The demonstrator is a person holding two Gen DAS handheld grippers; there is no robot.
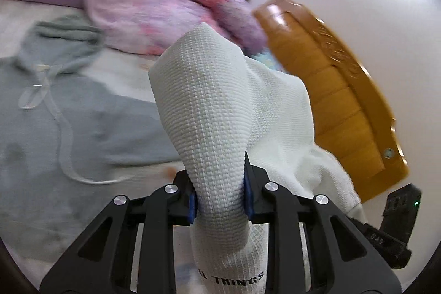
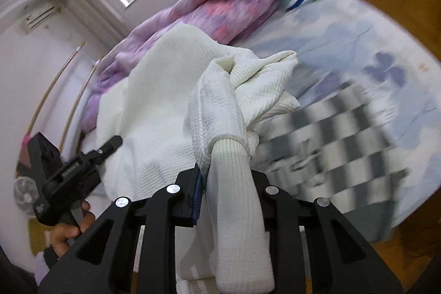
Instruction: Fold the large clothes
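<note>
Above bed (image 2: 344,26), each gripper (image 1: 220,200) (image 2: 228,200) pinches white sweater (image 1: 217,101).

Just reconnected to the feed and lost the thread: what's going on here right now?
A person is working over a bed with two tools. The left hand-held gripper is shut on a white waffle-knit garment, and the right hand-held gripper is clamped on its ribbed cuff. The garment is lifted, not yet folded. A grey drawstring hoodie lies flat nearby.

tongs (image 1: 220,200): black linkage | silver screws | blue pads (image 1: 192,204) | bare-skinned hand (image 2: 66,233)
</note>
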